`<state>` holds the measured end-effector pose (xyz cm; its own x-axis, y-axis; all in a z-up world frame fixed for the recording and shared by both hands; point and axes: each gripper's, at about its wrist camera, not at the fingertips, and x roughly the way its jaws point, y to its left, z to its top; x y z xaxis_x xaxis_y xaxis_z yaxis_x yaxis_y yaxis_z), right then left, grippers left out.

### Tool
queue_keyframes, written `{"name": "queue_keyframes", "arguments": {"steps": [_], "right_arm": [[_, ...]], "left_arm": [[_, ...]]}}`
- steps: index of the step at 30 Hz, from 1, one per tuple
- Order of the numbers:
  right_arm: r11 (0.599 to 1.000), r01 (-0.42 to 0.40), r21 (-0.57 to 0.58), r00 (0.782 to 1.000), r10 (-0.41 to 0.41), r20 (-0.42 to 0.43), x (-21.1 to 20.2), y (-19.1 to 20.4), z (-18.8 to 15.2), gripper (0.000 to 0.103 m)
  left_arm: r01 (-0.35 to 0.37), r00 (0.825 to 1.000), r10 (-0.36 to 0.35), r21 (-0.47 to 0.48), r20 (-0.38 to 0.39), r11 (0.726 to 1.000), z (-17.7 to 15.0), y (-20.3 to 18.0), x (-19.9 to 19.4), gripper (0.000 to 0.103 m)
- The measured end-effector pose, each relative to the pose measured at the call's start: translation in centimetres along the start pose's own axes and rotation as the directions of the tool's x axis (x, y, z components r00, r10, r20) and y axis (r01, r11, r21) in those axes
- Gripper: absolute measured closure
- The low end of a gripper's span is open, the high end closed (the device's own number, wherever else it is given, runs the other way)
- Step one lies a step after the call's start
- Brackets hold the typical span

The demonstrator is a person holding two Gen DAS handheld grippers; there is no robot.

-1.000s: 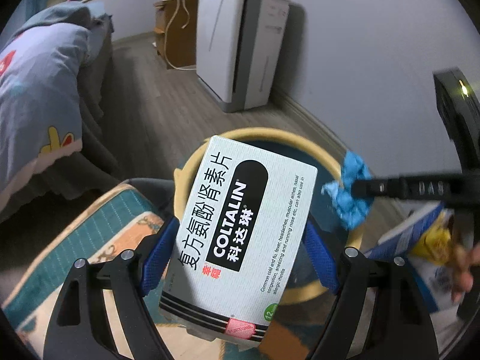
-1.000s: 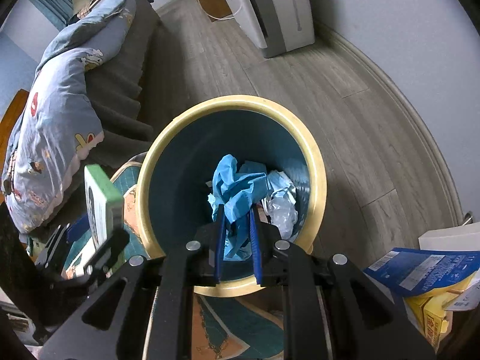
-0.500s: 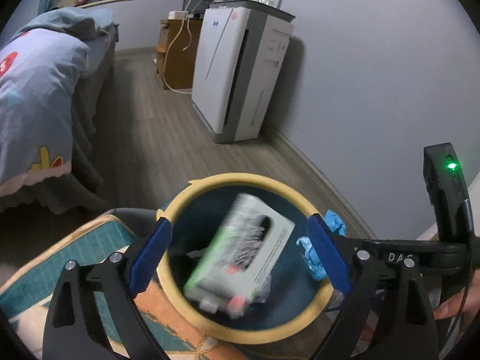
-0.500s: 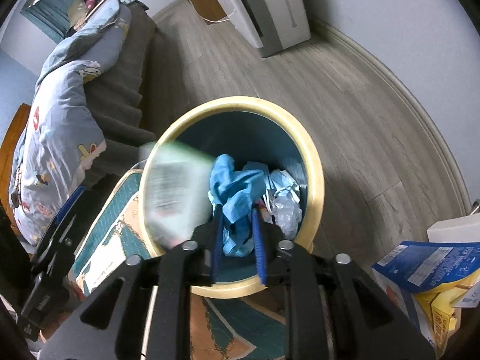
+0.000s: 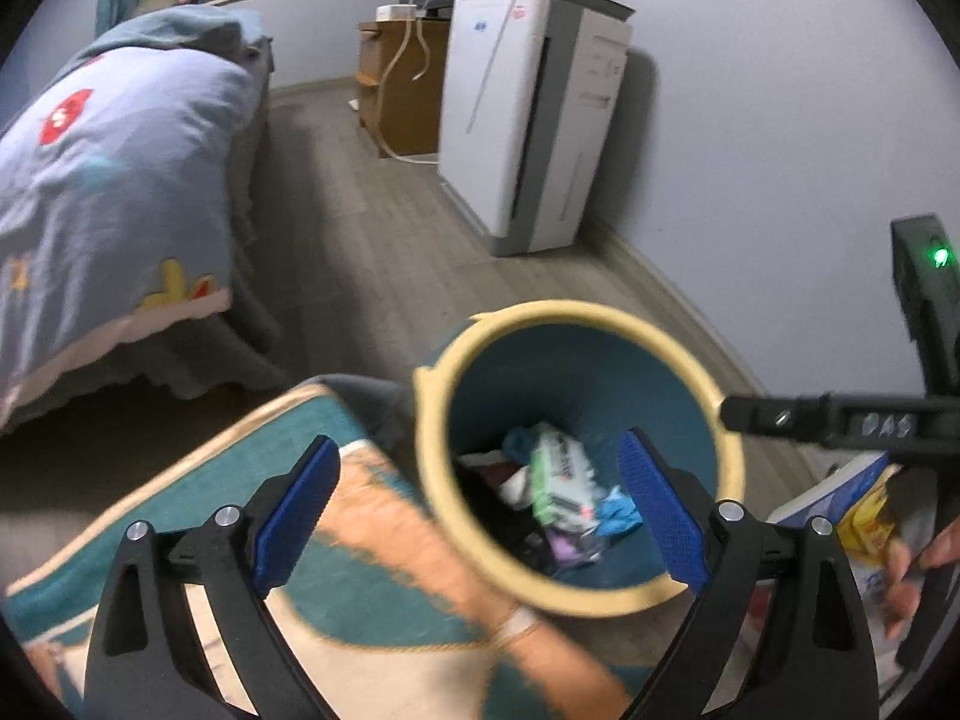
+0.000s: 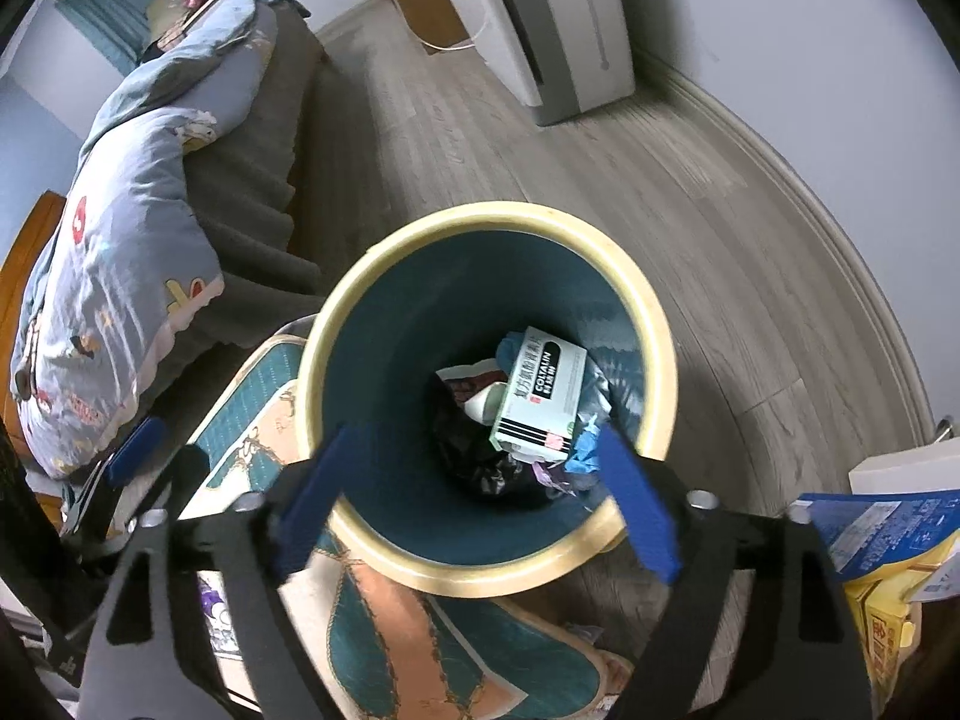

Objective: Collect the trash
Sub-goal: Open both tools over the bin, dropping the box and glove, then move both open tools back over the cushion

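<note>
- The left claw (image 5: 480,516) is spread wide and empty; its jaws have just been opening, nothing between them.
- The right claw (image 6: 474,501) gapes too, jaws just opened — empty above the round teal bin with the cream rim (image 6: 651,324).
- The white-green cardboard medicine box (image 6: 543,396) lies inside the bin on the crumpled blue glove (image 6: 585,459), long axis running 1 to 7 o'clock.
- Judged next target: the blue-and-yellow carton (image 6: 870,546), at 3 o'clock from the right claw — the nearer hand.
</note>
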<state>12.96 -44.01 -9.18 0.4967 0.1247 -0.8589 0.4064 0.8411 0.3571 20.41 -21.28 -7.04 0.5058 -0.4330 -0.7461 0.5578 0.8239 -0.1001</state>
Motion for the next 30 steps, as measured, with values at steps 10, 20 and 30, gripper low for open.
{"name": "queue_keyframes", "arguments": {"steps": [10, 20, 30], "right_arm": [[0.996, -0.022, -0.091, 1.0, 0.021, -0.007, -0.2, 4.7, -1.2, 0.006], [0.982, -0.069, -0.174, 0.997, 0.064, -0.033, -0.2, 10.0, -3.5, 0.006], [0.946, -0.114, -0.304, 0.991, 0.085, -0.107, 1.2, 17.4, -7.7, 0.006]], "left_arm": [[-0.16, 0.986, 0.16, 0.009, -0.035, 0.987, -3.2, 4.6, -5.1, 0.007], [-0.275, 0.958, 0.268, -0.061, -0.097, 0.96, -7.9, 10.3, -10.5, 0.007], [-0.387, 0.918, 0.371, -0.118, -0.14, 0.915, -13.0, 15.6, -16.4, 0.007]]}}
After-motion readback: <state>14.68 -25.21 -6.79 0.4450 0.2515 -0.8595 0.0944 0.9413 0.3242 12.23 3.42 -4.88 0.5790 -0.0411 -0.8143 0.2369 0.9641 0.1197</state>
